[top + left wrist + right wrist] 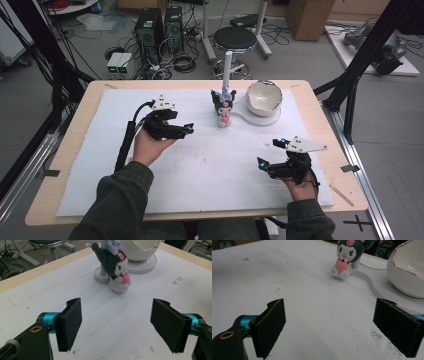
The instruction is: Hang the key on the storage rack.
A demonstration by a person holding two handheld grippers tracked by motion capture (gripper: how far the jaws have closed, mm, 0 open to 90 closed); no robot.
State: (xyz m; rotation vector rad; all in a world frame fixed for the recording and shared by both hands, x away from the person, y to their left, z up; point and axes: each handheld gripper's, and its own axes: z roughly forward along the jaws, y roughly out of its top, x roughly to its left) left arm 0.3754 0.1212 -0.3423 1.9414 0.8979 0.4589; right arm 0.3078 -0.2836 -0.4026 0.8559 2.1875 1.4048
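Where the pale wooden worktop (65,165) reaches its far edge, at about one o'clock from its middle, a glossy white egg-shaped bowl with a jagged, cracked-shell rim (264,97) sits on a flat white base plate (260,119); what can be seen of its hollow looks empty, though the bottom is out of sight. In the right claw view the bowl (409,272) shows a thin bright rim line and a smooth interior. Just beside it, toward twelve o'clock, a small plush doll with a dark grey hood, white face and pink heart at its chest (224,107) stands upright on the white foam sheet (200,165) that covers most of the worktop, right against a slim white post (228,65) rising from a round foot.

At ten o'clock the left claw (187,131) is held in a hand just above the sheet, its black jaws spread wide with nothing between them; in the left claw view the doll (116,270) stands ahead of the gap, well apart from the pads. At four o'clock the right claw (269,154) is likewise wide and empty, and the doll (345,258) lies far ahead at its upper middle.

The sheet is scuffed with faint grey specks and streaks. Beyond the worktop, a grey floor carries a round black stool (235,39) at twelve o'clock, two black computer towers (157,30) at eleven, tangled cables, and a brown cardboard box (310,17) at one o'clock. Black frame struts (370,50) run down the right side.
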